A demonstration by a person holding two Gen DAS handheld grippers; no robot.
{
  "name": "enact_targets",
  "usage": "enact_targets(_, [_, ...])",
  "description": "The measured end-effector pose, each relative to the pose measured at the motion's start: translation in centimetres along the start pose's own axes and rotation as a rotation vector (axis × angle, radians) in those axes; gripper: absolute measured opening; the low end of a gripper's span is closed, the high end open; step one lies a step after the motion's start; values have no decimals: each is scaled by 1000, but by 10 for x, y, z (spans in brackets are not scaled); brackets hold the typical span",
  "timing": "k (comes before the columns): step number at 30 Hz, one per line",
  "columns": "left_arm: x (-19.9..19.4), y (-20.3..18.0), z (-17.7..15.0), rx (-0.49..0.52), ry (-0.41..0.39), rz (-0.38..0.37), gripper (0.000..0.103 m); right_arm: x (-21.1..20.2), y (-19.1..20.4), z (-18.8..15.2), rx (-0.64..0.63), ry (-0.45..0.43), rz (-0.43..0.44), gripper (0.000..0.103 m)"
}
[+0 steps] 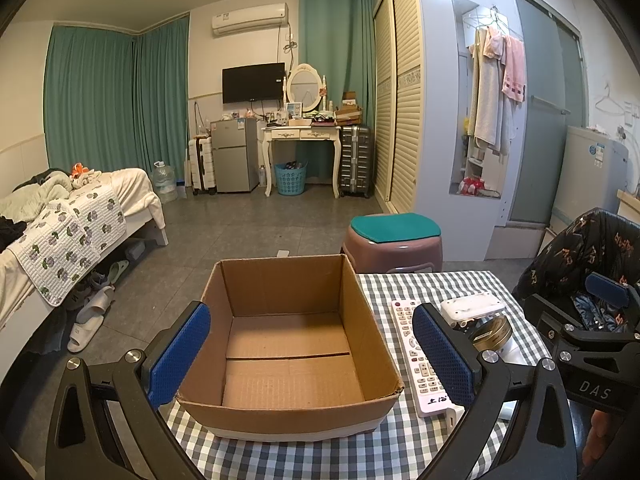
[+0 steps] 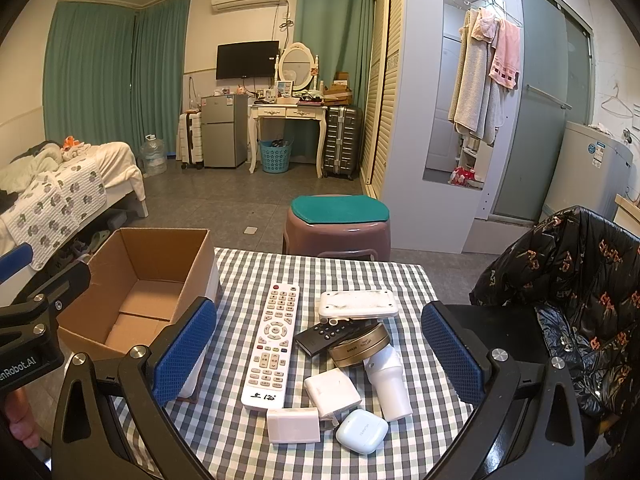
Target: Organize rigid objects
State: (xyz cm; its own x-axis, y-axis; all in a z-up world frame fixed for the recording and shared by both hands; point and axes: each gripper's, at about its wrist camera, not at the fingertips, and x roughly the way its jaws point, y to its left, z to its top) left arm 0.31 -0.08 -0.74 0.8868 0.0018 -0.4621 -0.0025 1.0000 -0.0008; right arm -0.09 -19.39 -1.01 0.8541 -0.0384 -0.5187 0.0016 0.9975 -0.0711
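An empty cardboard box point(image 1: 288, 360) point(image 2: 140, 296) stands on the left of the checked tablecloth point(image 2: 248, 432). To its right lie a white remote point(image 2: 272, 344) point(image 1: 416, 360), a black remote point(image 2: 324, 336), a gold round tin point(image 2: 360, 346) point(image 1: 492, 332), a white flat device point(image 2: 356, 304) point(image 1: 472, 306), a white tube point(image 2: 390, 380), white chargers point(image 2: 332, 394), and an earbud case point(image 2: 362, 432). My left gripper point(image 1: 312, 356) stands open, its fingers either side of the box. Over the pile, my right gripper point(image 2: 320, 356) is open and holds nothing.
A purple stool point(image 2: 336, 224) with a green cushion stands past the table's far edge. A black jacket point(image 2: 576, 300) hangs on a chair at the right. A bed point(image 1: 60, 220) lies to the left, with slippers on the floor beside it.
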Motion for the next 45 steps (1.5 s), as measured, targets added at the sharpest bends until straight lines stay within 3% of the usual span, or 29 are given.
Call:
enact_targets(23, [0, 6, 11, 9, 27, 2, 103, -9, -1, 8, -31, 0, 13, 103])
enact_targets(32, [28, 61, 40, -29, 125, 84, 103, -1, -36, 23, -62, 13, -49, 103])
enact_targets(43, [90, 104, 25, -32, 348, 119, 102, 64, -63, 0, -119, 183, -43, 103])
enact_targets(45, [100, 109, 19, -29, 393, 133, 98, 76, -63, -9, -123, 216, -33, 103])
